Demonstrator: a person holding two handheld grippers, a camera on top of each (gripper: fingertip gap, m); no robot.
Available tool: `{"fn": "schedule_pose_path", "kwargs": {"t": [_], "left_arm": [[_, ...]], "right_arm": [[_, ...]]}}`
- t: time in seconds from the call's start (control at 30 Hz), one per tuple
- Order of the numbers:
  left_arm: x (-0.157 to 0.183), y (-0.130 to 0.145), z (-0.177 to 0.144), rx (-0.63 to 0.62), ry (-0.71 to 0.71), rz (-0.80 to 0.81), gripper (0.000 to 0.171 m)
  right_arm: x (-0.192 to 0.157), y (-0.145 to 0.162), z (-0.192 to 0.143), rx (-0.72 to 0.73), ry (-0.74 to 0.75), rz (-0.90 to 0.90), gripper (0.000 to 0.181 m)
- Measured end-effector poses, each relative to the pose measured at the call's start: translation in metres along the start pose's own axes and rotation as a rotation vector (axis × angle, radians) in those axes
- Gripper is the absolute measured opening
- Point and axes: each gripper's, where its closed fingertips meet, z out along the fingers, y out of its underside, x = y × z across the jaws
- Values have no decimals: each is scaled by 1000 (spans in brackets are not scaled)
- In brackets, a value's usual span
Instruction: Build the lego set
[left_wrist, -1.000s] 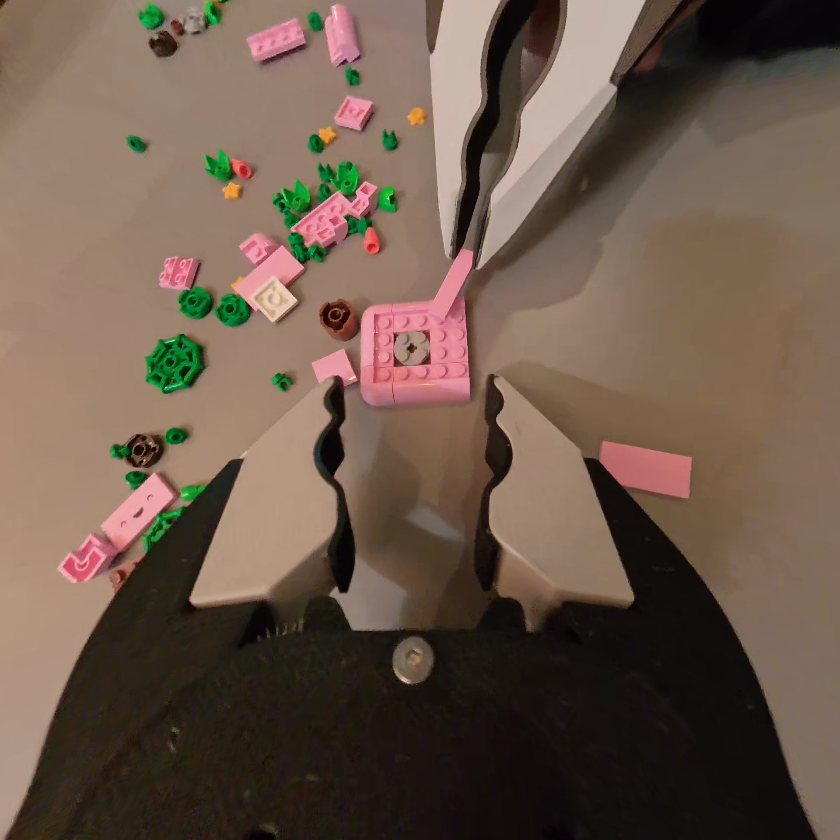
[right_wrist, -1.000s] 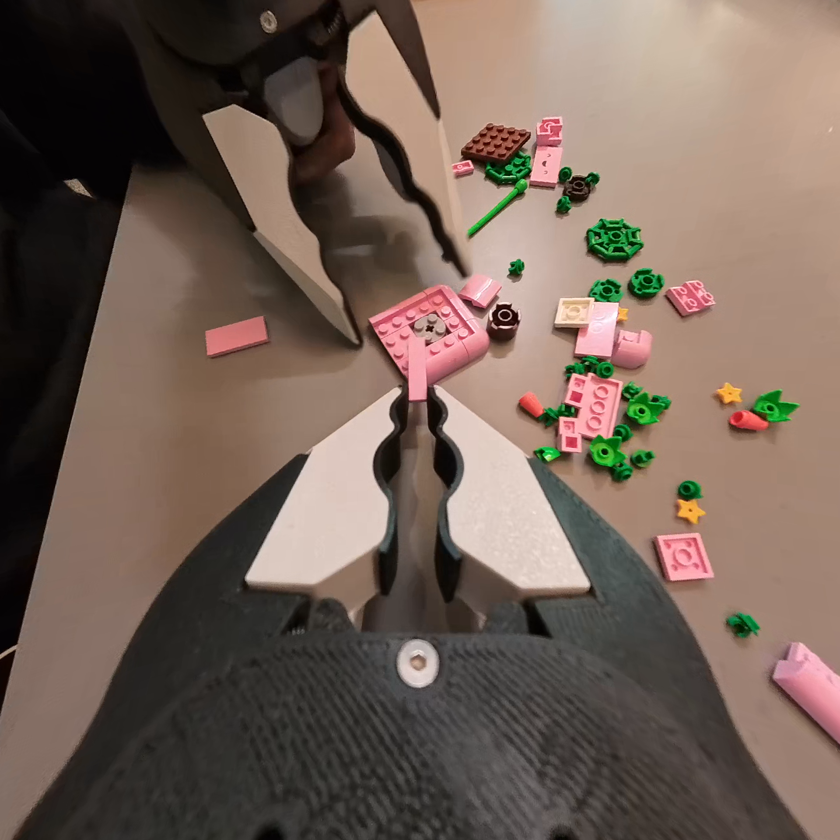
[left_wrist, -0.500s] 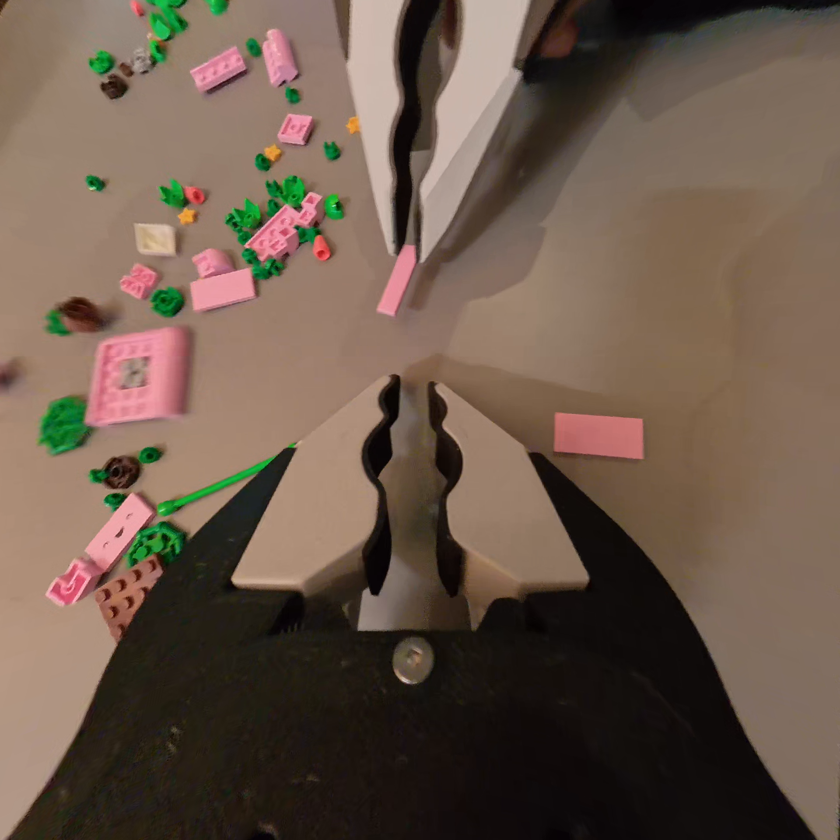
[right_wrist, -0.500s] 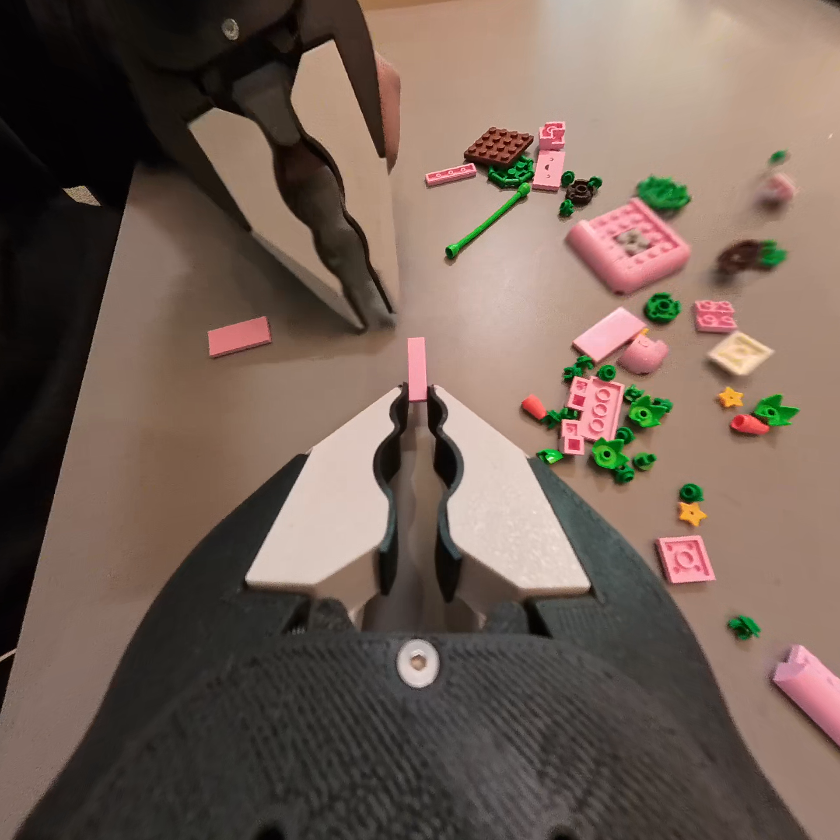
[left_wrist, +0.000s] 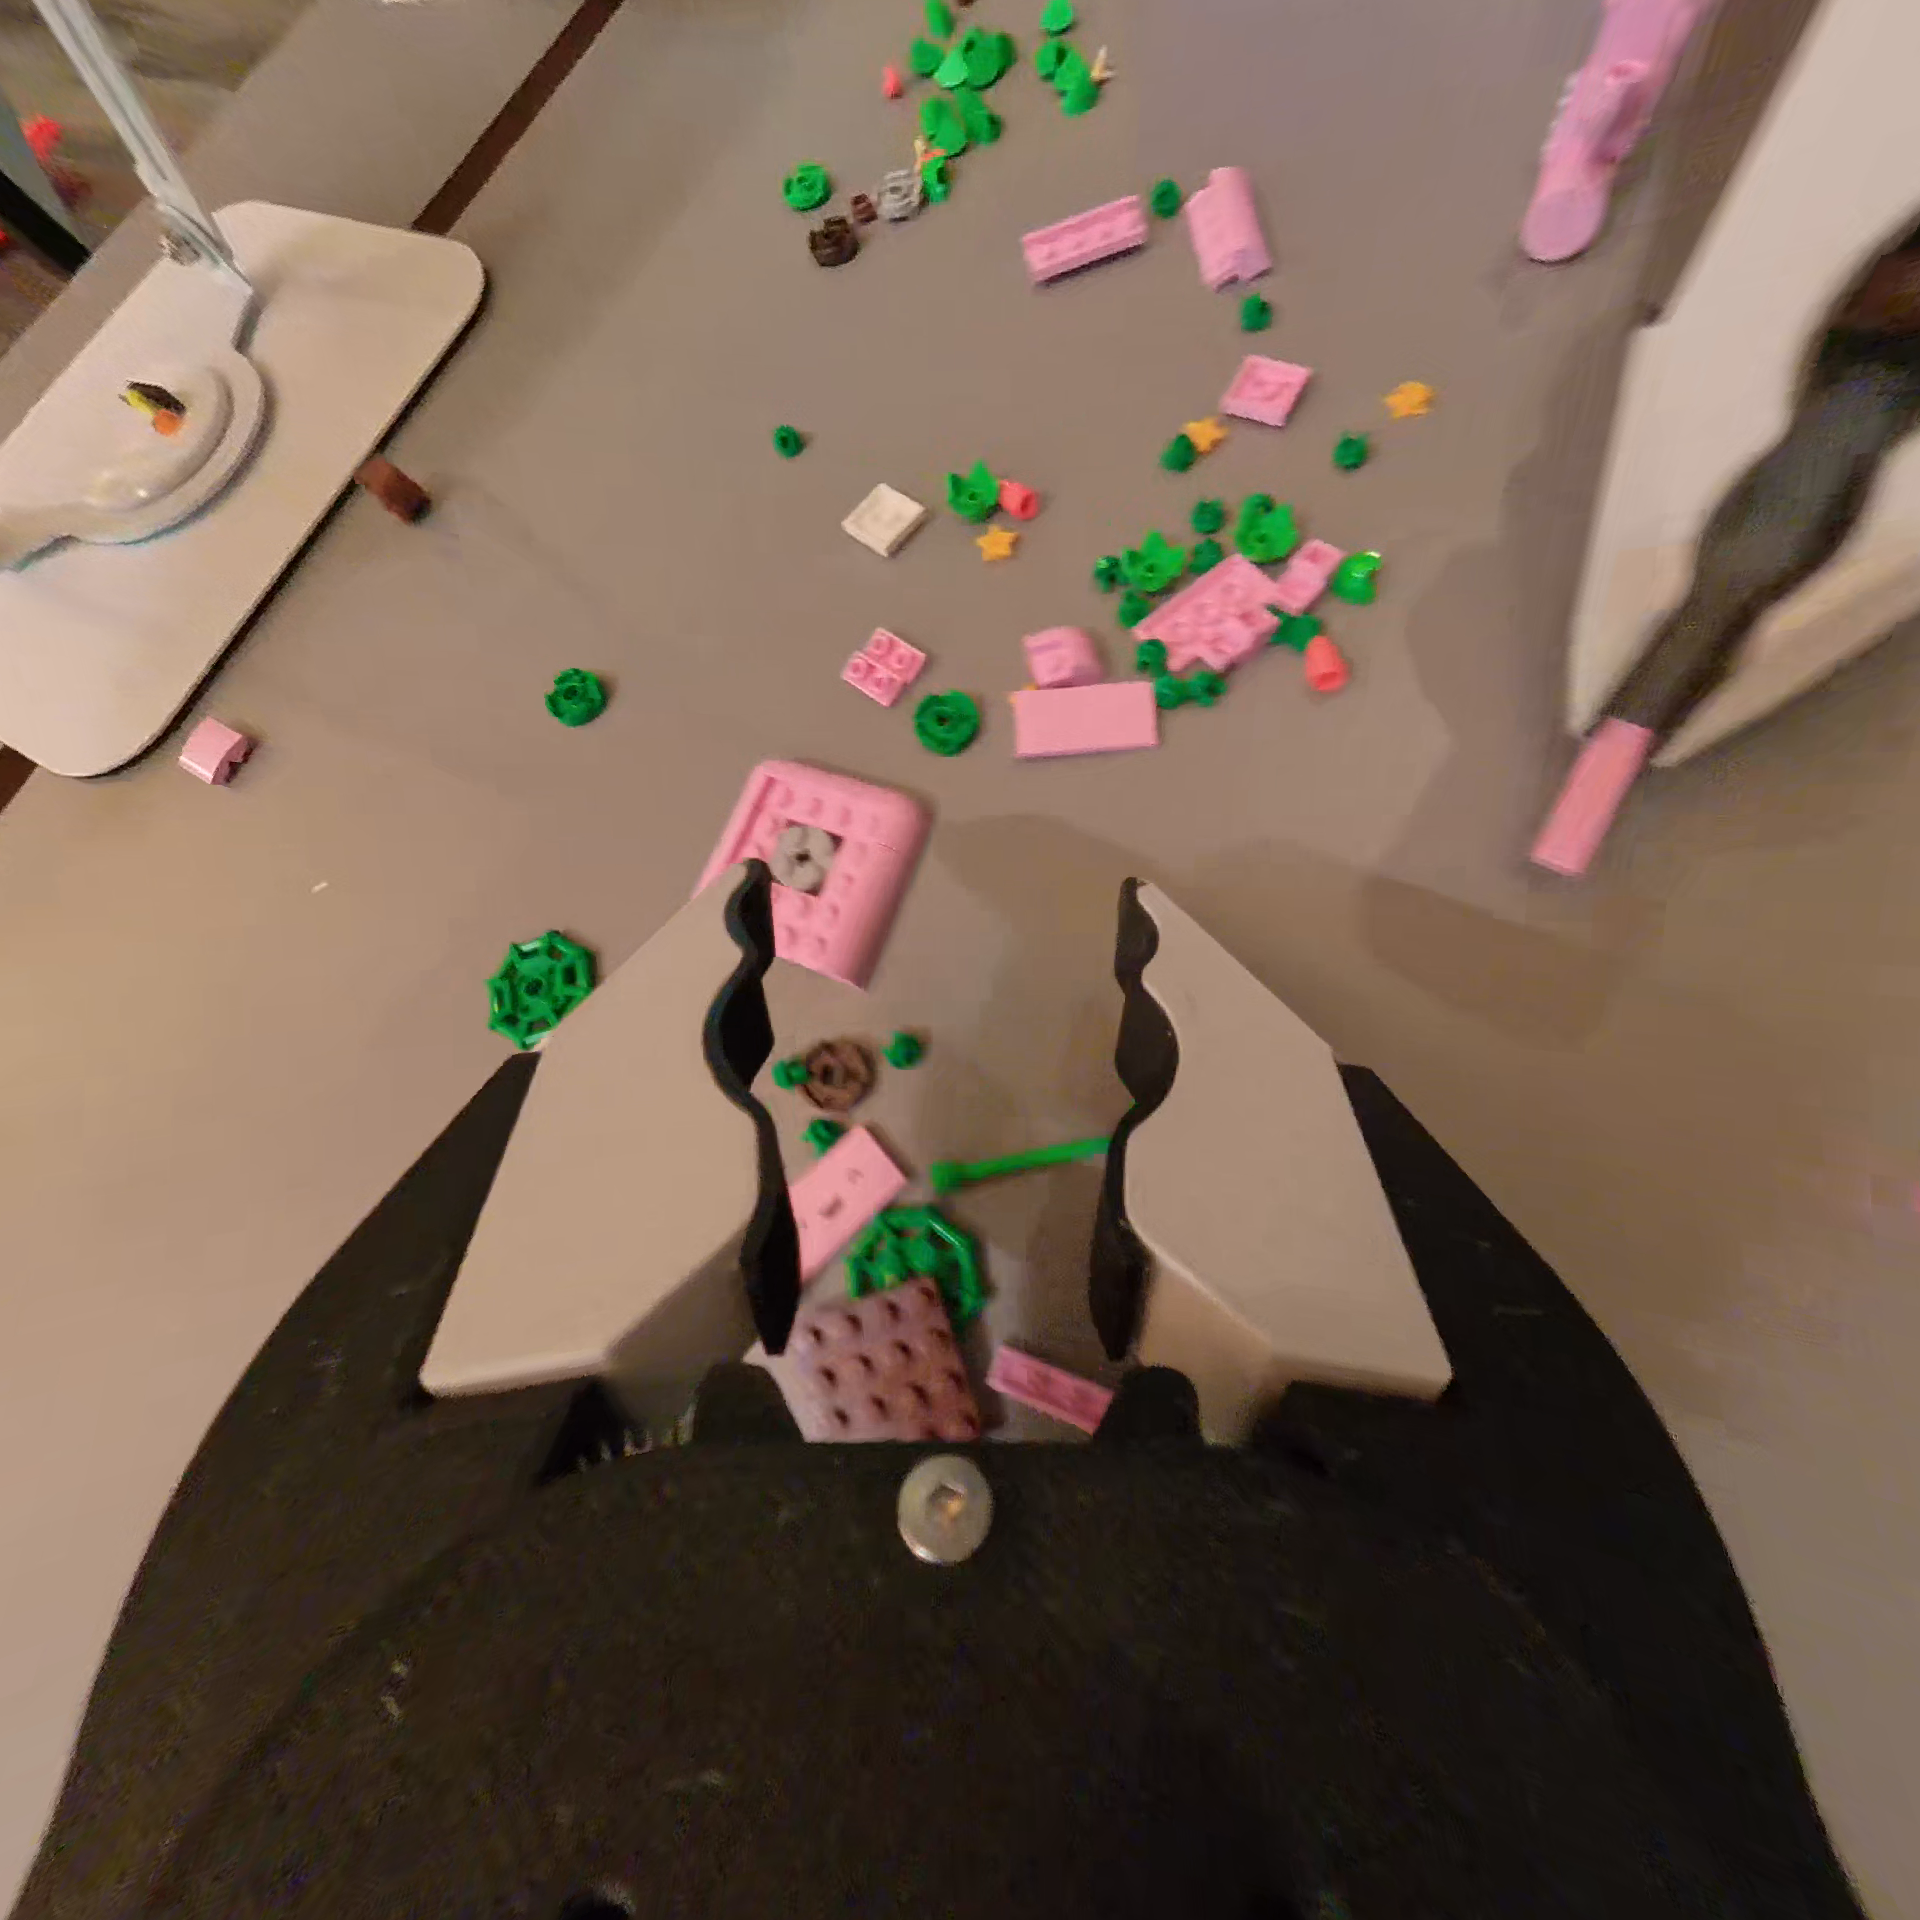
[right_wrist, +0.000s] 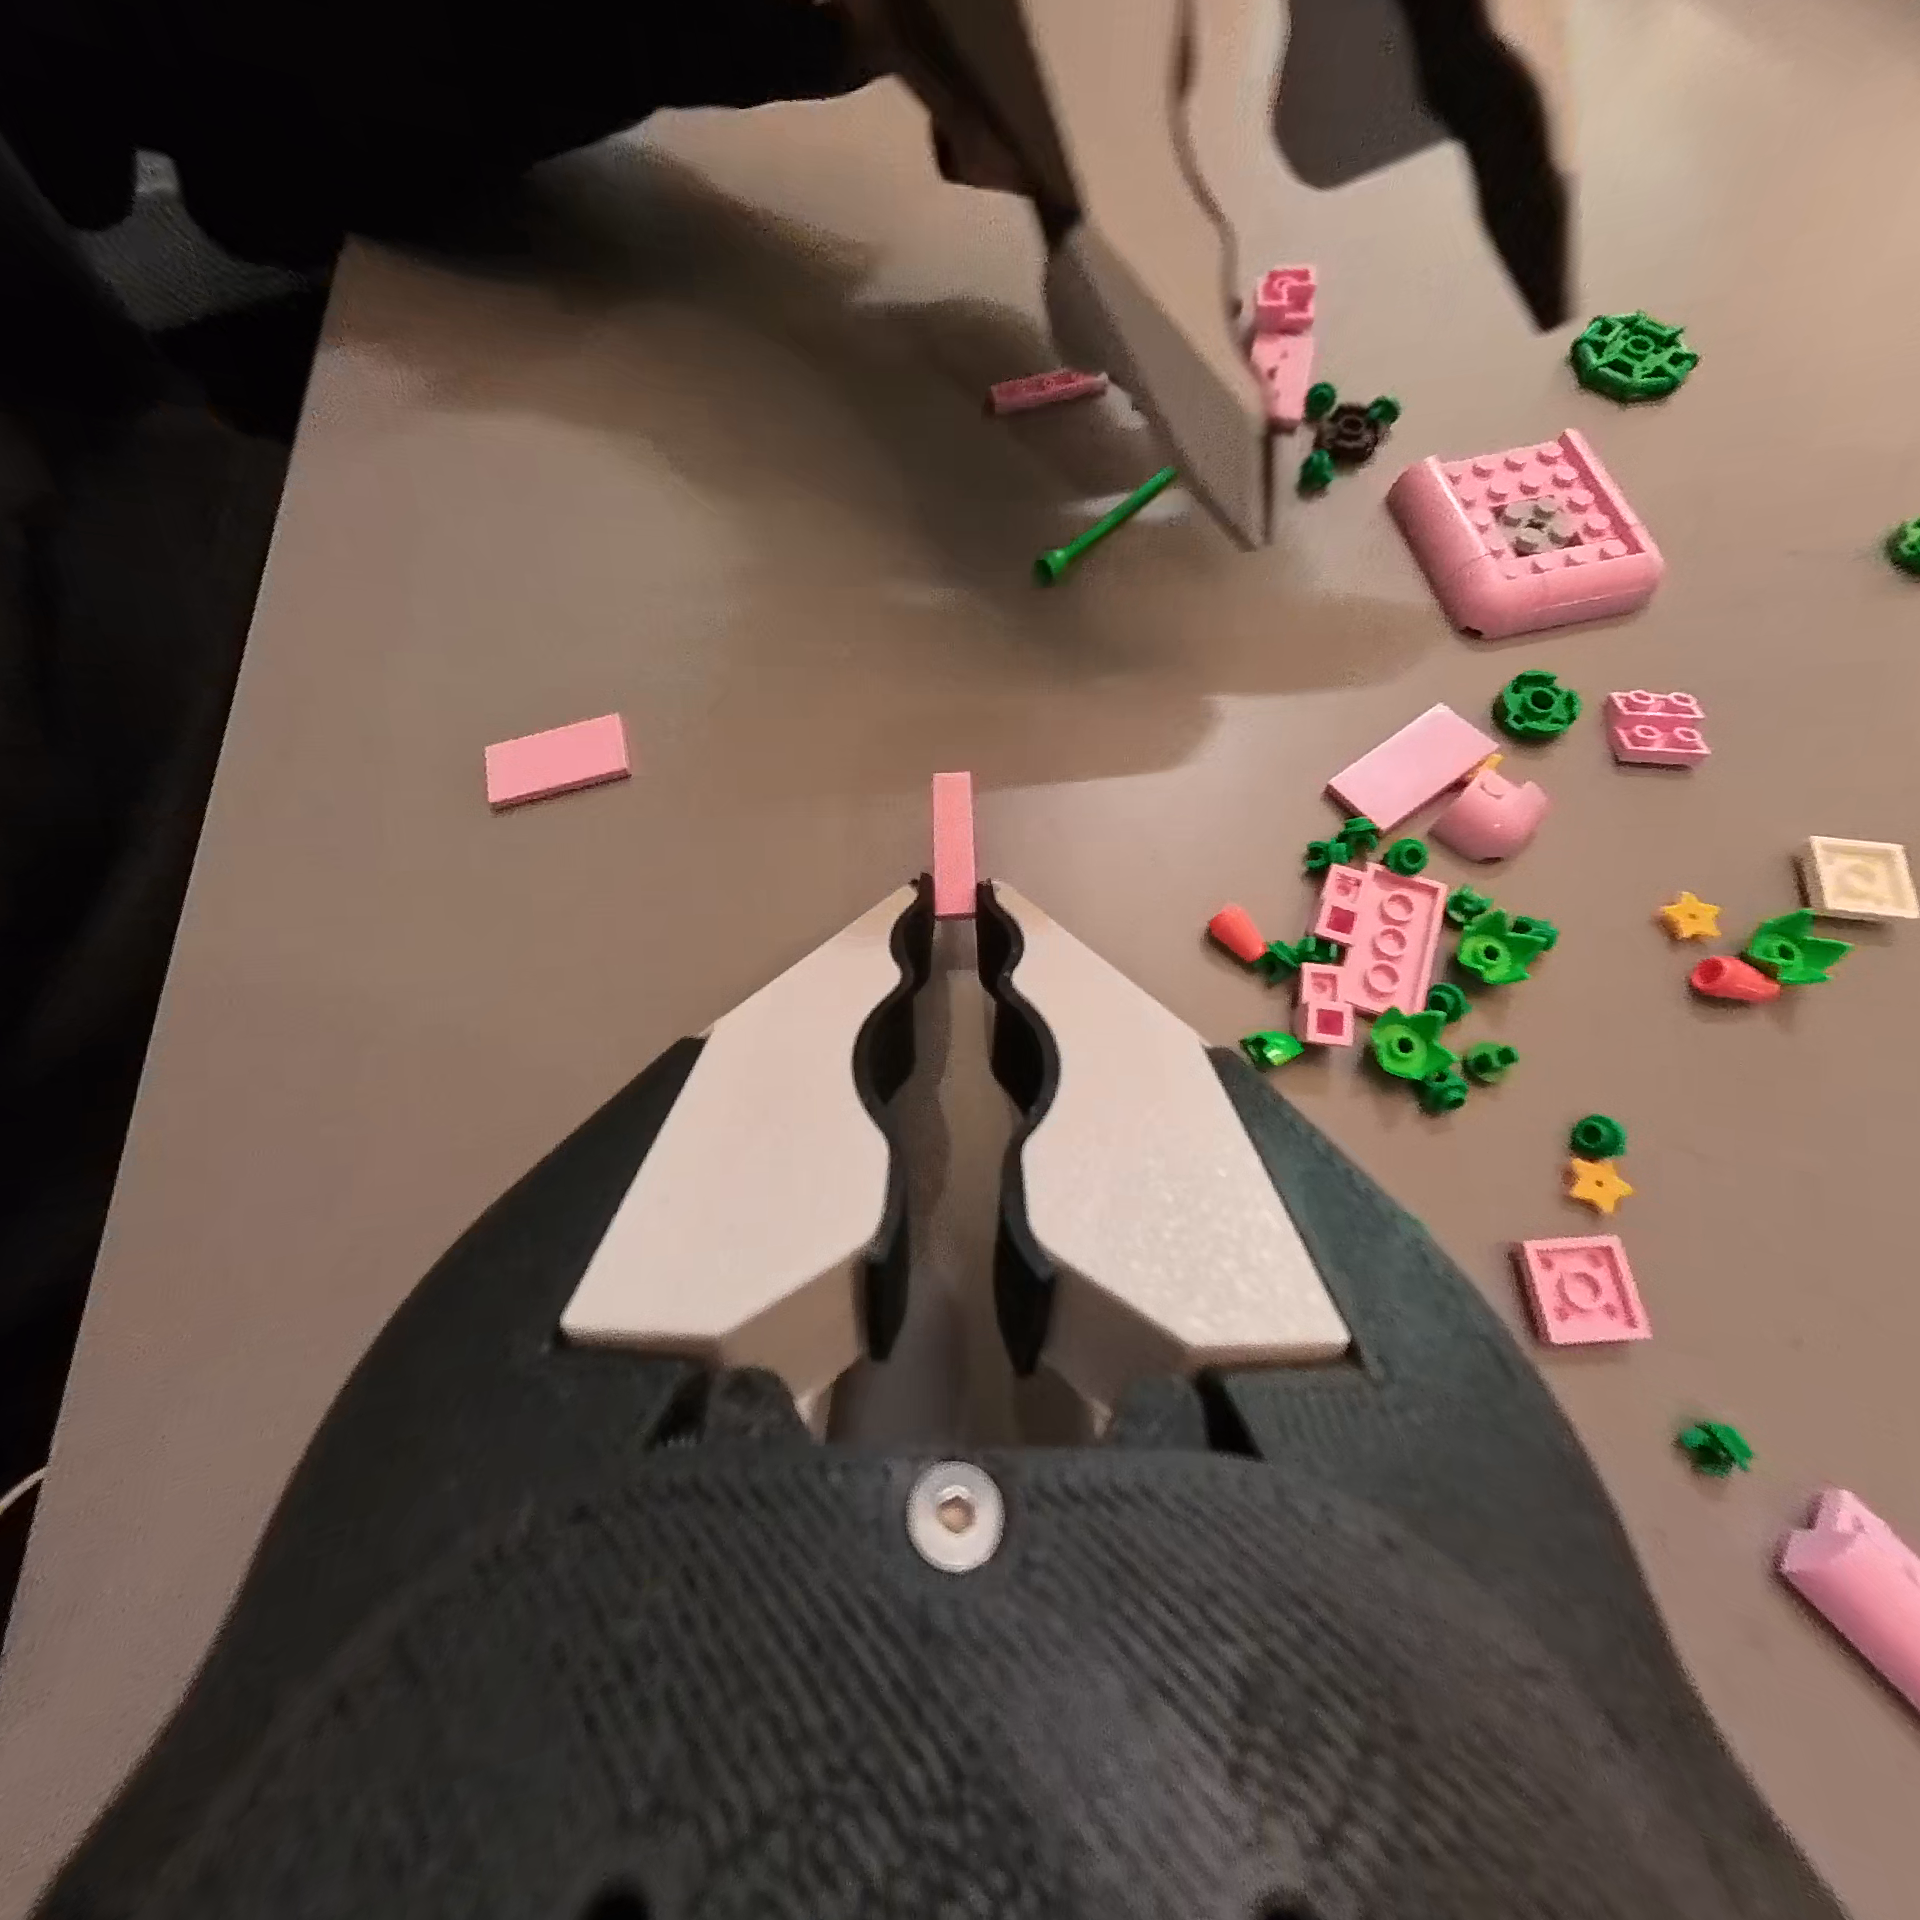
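1. Our left gripper (left_wrist: 940, 894) hangs over the grey table (left_wrist: 312, 997) with its jaws spread wide and nothing between them.
2. Just past its left fingertip lies the pink square base (left_wrist: 821, 873), flat on the table with a grey round piece at its middle; whether the fingertip touches it we cannot tell.
3. Between the spread fingers we see a brown round piece (left_wrist: 836, 1070), a pink face tile (left_wrist: 836, 1195), a green rod (left_wrist: 1018, 1158), a green web piece (left_wrist: 914, 1262) and a brown studded plate (left_wrist: 883, 1371).
4. Our right gripper (right_wrist: 951, 885) is clamped tight on a narrow pink tile (right_wrist: 953, 844), which sticks straight out past the tips above the table.
5. To its left a flat pink tile (right_wrist: 558, 760) lies alone, well apart from the rest.
6. To its right is the loose scatter: a pink plate cluster (right_wrist: 1371, 940) ringed by green leaf pieces, a white square tile (right_wrist: 1860, 878), yellow stars and the base farther off.
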Motion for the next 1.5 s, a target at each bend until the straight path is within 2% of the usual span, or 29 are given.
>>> {"fn": "schedule_pose_path", "kwargs": {"t": [0.1, 0.17, 0.2, 0.27, 0.43, 0.63, 0.73, 0.8, 0.87, 0.97, 1.1, 1.2, 1.33, 1.5], "left_arm": [[-20, 4, 23, -58, 30, -45, 73], [-32, 17, 38, -139, 22, -57, 83], [-31, 15, 41, -128, 48, -85, 83], [-25, 15, 41, -136, 101, -122, 82], [-3, 20, 31, -172, 107, -153, 61], [41, 24, 14, -196, 189, -100, 50], [43, 20, 10, -196, 179, -52, 49], [40, 12, 10, -150, 180, -13, 53], [38, 5, 13, -111, 191, 27, 65], [32, 5, 24, -140, 190, 38, 76], [35, 8, 34, -176, 240, 54, 77], [42, 9, 31, -190, 268, 28, 51], [61, 15, 18, -213, 272, 37, 49], [106, 21, -2, -225, 297, 75, 49]], "right_arm": [[-1, -1, -1, 3, 1, -5, 6], [-1, -2, -2, 8, 3, -6, 6], [-1, -3, -2, 11, 4, -7, 6], [-1, -4, -4, 16, 6, -9, 6], [-3, -5, -5, 18, 4, -21, 7], [-4, -7, -7, 19, 20, -40, 7], [-2, -9, -10, 30, 28, -38, 7], [-2, -10, -10, 32, 31, -39, 7], [-2, -10, -10, 30, 32, -40, 7], [-3, -9, -9, 27, 29, -44, 7], [-5, -11, -10, 28, 30, -55, 6], [-6, -13, -12, 37, 35, -64, 6], [-7, -17, -16, 49, 46, -76, 7], [-10, -16, -27, 42, 39, -75, 7]]}}
